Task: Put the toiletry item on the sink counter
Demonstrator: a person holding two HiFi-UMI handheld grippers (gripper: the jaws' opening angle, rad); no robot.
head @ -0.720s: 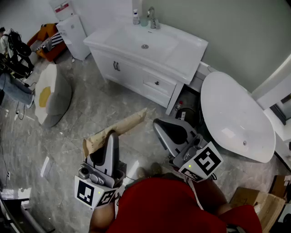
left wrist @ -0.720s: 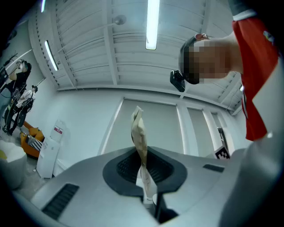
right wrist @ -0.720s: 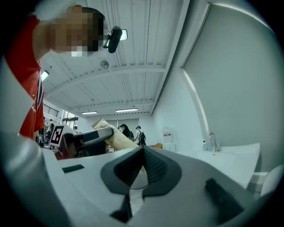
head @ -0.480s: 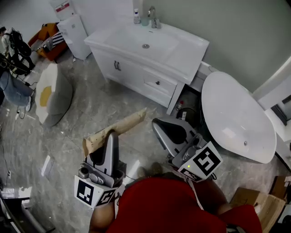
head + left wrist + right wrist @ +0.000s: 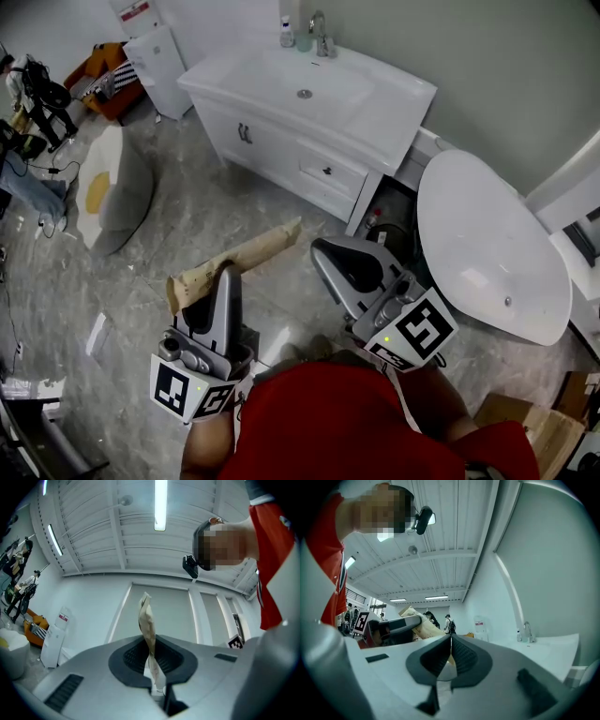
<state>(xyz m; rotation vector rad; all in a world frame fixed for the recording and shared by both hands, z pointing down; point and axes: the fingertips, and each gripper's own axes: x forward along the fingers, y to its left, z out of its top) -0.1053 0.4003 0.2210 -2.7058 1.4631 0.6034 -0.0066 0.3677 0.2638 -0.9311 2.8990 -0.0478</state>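
A flat tan paper packet [image 5: 246, 258] sticks out sideways over the floor, pinched at its lower end by my left gripper [image 5: 214, 281]. In the left gripper view the packet [image 5: 148, 626] stands up between the closed pads of the left gripper [image 5: 157, 686]. My right gripper [image 5: 328, 258] hangs beside it at the right, shut with nothing in it; its pads meet in a line in the right gripper view [image 5: 450, 641]. The white sink counter [image 5: 398, 103] with faucet [image 5: 322, 37] lies ahead, well beyond both grippers.
Small bottles [image 5: 286, 34] stand beside the faucet. A white oval tub [image 5: 487, 244] sits right of the vanity. An egg-shaped cushion [image 5: 108, 187], a small white cabinet [image 5: 155, 56] and bags are at the left. A cardboard box [image 5: 530, 422] lies at the lower right.
Both grippers keep the same pose and the packet stays held. The view has shifted slightly, so the vanity sits a little lower and to the right.
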